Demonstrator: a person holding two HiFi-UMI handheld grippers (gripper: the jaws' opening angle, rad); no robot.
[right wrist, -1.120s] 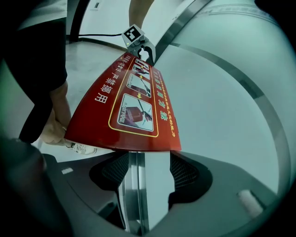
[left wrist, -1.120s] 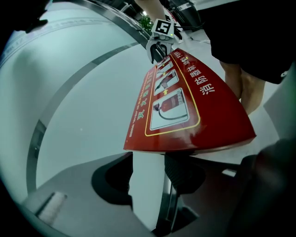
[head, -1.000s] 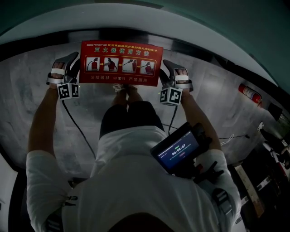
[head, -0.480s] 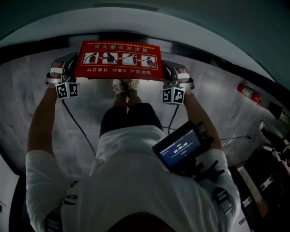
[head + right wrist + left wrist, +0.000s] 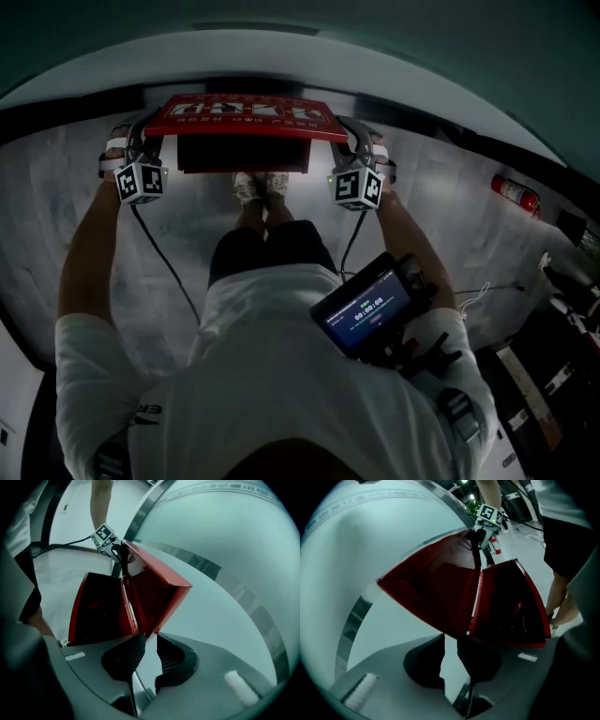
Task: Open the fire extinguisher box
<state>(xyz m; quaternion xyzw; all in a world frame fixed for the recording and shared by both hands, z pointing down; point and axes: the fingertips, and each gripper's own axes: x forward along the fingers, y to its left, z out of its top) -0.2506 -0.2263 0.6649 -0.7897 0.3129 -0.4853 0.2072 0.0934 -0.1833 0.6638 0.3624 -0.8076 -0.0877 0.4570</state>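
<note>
The red fire extinguisher box [image 5: 246, 154] stands against the curved wall, and its red lid [image 5: 246, 117] is swung up so that I see it nearly edge-on. My left gripper [image 5: 148, 131] pinches the lid's left end and my right gripper [image 5: 352, 134] its right end. In the left gripper view the lid [image 5: 431, 588] reaches down between the jaws of the left gripper [image 5: 451, 641], which are closing on its corner, beside the dark box interior [image 5: 511, 609]. In the right gripper view the lid [image 5: 157, 590] sits likewise in the closing right gripper [image 5: 150, 641].
A person's shoes [image 5: 260, 186] stand just in front of the box. A loose red extinguisher [image 5: 517, 194] lies on the floor at the right. Cables [image 5: 164, 267] trail from both grippers. The pale curved wall [image 5: 370, 536] rises behind the box.
The lid has swung upward from showing its printed face to lying nearly edge-on, exposing the dark box below. Both grippers rose with it and their jaws have narrowed.
</note>
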